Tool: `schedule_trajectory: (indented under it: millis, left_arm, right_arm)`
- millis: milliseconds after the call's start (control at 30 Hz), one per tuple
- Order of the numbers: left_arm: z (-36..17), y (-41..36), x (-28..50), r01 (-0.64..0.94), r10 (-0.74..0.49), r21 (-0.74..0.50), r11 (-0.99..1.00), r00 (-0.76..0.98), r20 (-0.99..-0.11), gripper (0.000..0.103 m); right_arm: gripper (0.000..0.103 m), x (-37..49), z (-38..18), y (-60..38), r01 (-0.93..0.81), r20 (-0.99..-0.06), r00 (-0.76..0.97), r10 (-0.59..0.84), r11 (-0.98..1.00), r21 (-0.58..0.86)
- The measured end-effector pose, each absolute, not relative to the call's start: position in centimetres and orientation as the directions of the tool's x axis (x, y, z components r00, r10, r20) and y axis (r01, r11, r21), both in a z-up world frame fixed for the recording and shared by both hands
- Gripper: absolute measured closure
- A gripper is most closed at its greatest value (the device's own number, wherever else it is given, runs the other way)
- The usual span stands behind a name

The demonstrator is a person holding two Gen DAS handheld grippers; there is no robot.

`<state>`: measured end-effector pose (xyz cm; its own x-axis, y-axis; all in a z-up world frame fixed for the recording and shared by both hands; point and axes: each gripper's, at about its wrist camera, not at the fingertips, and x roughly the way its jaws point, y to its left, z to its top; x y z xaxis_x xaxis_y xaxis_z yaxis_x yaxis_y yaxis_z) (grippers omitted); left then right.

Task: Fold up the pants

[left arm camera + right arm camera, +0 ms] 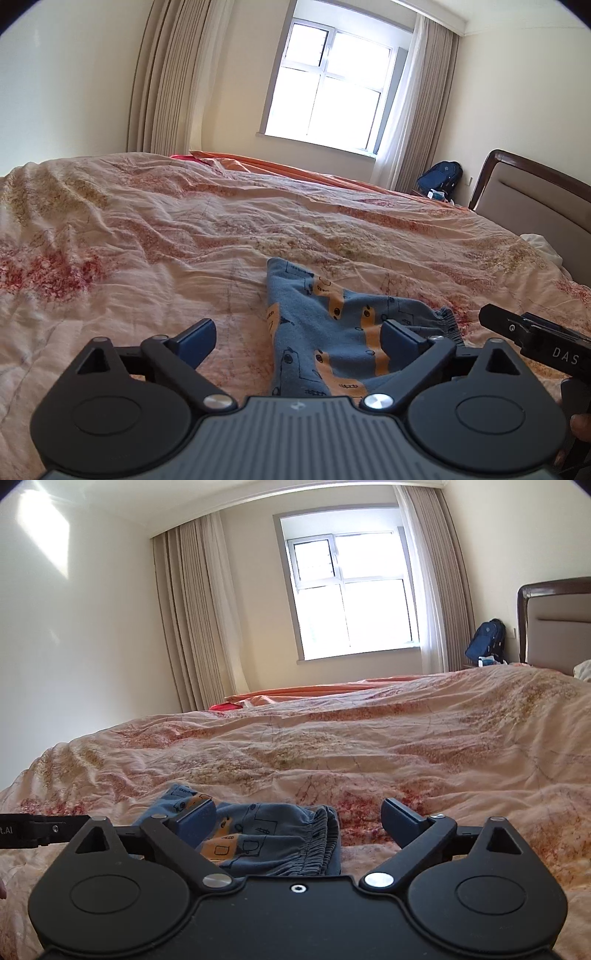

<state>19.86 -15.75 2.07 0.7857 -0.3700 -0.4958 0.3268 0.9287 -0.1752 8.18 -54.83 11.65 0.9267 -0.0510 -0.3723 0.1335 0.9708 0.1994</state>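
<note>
Pants (pixel 328 332) lie bunched on bed quilt (pixel 147 240); left gripper (pixel 299 341) and right gripper (pixel 299 821) jaws wide, empty

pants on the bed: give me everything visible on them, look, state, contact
The pants are small, of soft blue knit printed with orange bands and black line drawings. They lie crumpled on the floral quilt, not flat, with one end tapering to a point farther up the bed. The gathered elastic waistband faces the right gripper and sits between its open fingers. The left gripper is open too, straddling the fabric. Neither visibly pinches them.
</note>
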Motion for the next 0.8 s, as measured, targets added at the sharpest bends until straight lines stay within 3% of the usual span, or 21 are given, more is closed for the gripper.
schedule_trajectory:
  millis: [467,800]
  left_arm:
    - [4.9,-13.1,12.3,0.314,-0.33,-0.104,0.944,0.871,-0.363,0.0]
    - [4.0,-11.3,7.0,0.311,-0.311,-0.051,0.949,0.899,-0.309,0.0]
  right_arm:
    - [0.001,0.7,14.5,-52.4,0.116,-0.254,0.964,-0.071,0.979,0.165]
    - [0.0,-4.7,13.6,-50.4,0.112,-0.232,0.97,-0.071,0.98,0.167]
